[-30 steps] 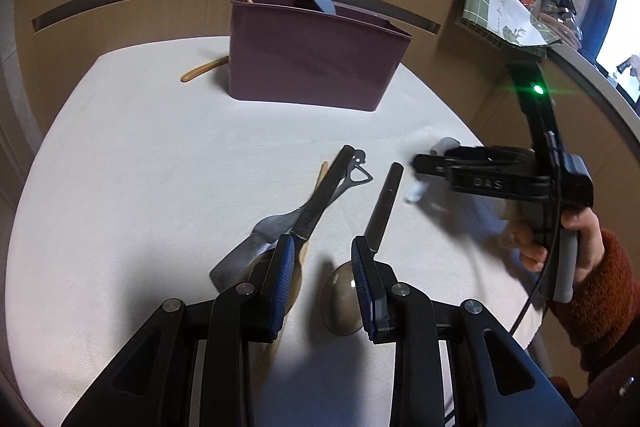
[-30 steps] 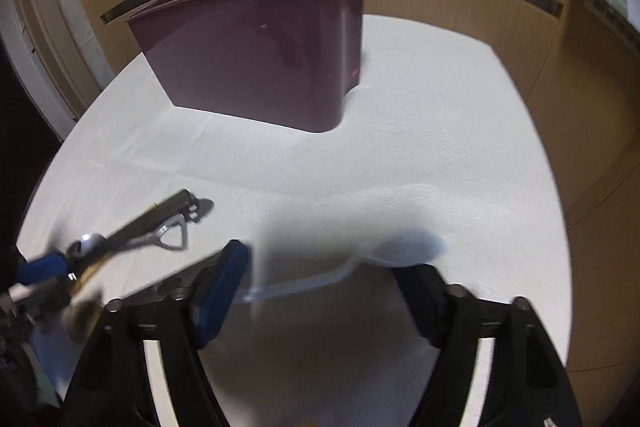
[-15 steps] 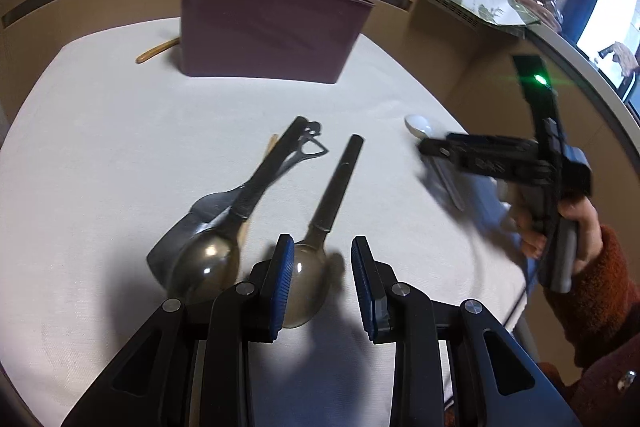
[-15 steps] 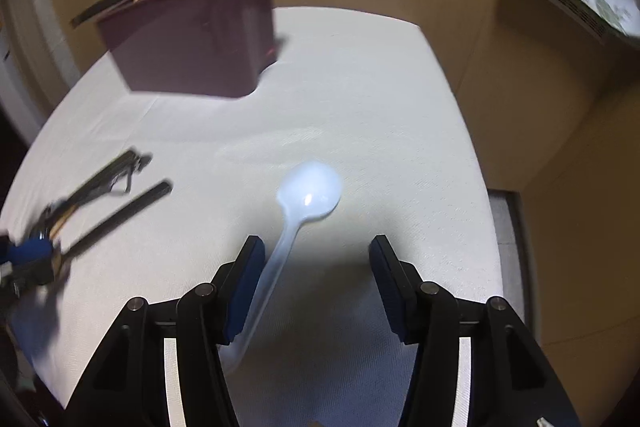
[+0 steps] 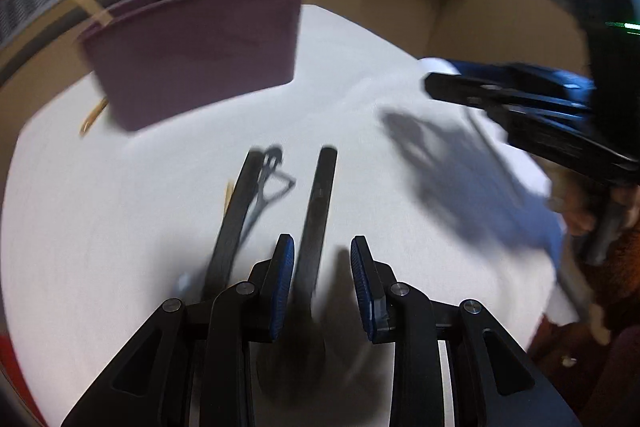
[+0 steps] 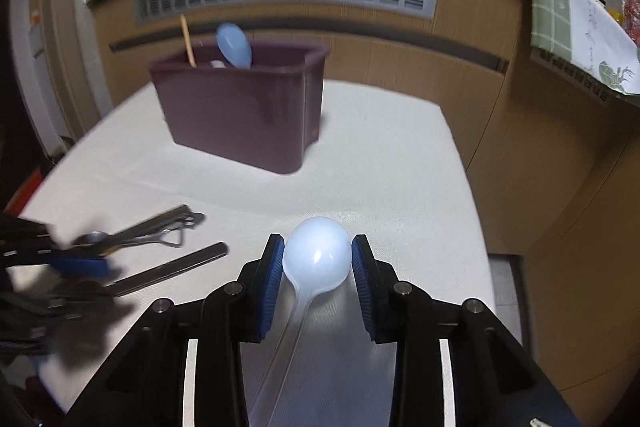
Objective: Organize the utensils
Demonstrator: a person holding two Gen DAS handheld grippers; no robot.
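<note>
My right gripper [image 6: 317,259] has its jaws closing on the round bowl of a white plastic spoon [image 6: 316,267]. Both blue pads touch the bowl, and the handle trails back under the gripper. My left gripper [image 5: 322,283] is open and straddles the black handle of a spoon [image 5: 320,195] lying on the table, its pads apart from it. A second black-handled utensil [image 5: 236,211] and a wire-handled tool [image 5: 276,175] lie just left of it. The maroon bin [image 6: 240,119] stands at the back, holding a blue spoon [image 6: 234,45] and a wooden stick [image 6: 187,41].
The white-covered table [image 6: 380,155] ends at wooden wall panels behind and to the right. A wooden utensil [image 5: 93,115] lies by the bin's left end. A person's hand [image 5: 580,219] in a rust sleeve holds the right gripper [image 5: 436,87], seen at the right.
The right jaws have narrowed around the white spoon's bowl and the gripper has risen. The left gripper has slid forward along the black-handled spoon and rolled.
</note>
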